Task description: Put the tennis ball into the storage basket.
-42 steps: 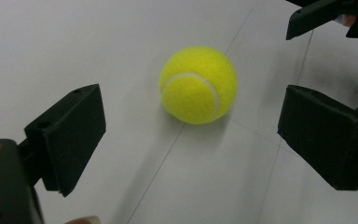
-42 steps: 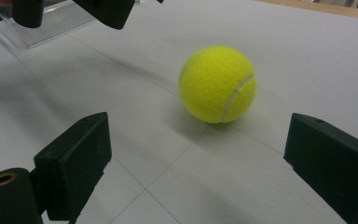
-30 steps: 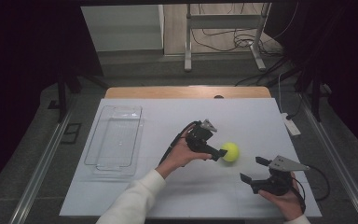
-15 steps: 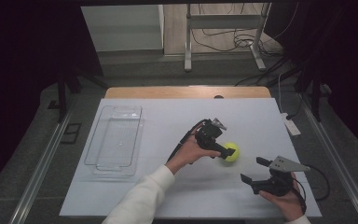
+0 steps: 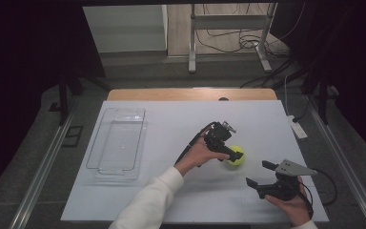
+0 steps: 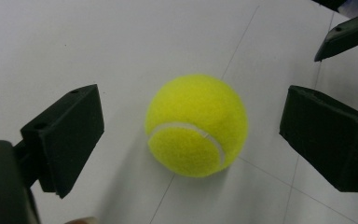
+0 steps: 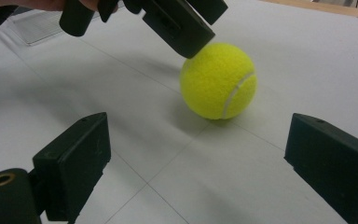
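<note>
A yellow tennis ball (image 5: 235, 155) rests on the white table (image 5: 171, 119), right of centre. My left gripper (image 5: 233, 151) hovers over it, tilted down and open. In the left gripper view the ball (image 6: 196, 125) lies between the two spread jaws, touching neither, with the left gripper (image 6: 196, 135) straddling it. My right gripper (image 5: 259, 174) stands open near the table's front right, apart from the ball. In the right gripper view the ball (image 7: 218, 80) lies ahead of the open right gripper (image 7: 200, 158), and the left gripper (image 7: 177, 18) reaches down onto the ball from above.
A clear plastic tray (image 5: 119, 143) lies empty on the left part of the table. A white power strip (image 5: 298, 128) sits at the right edge. Cables trail from both grippers. Dark floor and metal rails surround the table.
The left hand has carried its gripper rightward and down until the open jaws straddle the ball. The right gripper and the ball have stayed put.
</note>
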`<state>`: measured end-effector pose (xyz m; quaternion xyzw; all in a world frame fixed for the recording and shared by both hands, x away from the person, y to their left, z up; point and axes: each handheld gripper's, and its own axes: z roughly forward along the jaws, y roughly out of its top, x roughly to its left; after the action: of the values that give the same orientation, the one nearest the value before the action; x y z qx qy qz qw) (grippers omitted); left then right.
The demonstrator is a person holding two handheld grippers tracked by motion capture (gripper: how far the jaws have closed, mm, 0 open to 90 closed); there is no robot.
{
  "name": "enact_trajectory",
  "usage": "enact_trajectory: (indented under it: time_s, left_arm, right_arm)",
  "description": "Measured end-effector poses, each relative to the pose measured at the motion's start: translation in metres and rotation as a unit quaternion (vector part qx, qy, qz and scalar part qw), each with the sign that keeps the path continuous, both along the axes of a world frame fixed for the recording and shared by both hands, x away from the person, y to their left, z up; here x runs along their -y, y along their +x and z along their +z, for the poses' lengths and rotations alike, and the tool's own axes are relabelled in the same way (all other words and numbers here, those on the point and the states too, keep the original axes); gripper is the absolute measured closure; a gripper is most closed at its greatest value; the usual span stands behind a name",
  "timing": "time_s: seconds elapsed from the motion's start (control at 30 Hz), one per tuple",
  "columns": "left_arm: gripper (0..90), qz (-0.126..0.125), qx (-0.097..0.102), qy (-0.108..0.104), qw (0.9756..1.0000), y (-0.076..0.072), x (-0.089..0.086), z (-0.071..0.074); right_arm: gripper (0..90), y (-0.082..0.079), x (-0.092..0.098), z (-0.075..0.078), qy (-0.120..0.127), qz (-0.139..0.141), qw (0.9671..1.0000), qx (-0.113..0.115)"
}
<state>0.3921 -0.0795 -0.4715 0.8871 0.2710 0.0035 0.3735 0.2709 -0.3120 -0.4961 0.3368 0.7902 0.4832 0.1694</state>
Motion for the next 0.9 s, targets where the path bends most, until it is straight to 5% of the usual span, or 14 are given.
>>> enact_trajectory:
  time_s: [0.7, 0.9]
  left_arm:
    - [6.0, -0.01, -0.024, 0.042, 0.9988, 0.006, 0.019, -0.02]
    - [15.0, -0.023, -0.029, 0.054, 0.9979, 0.005, 0.022, -0.024]
  right_arm:
    - [7.2, 0.0, 0.0, 0.0, -0.002, 0.002, 1.0, 0.001]
    - [7.2, 0.001, 0.001, -0.001, -0.002, 0.001, 1.0, 0.001]
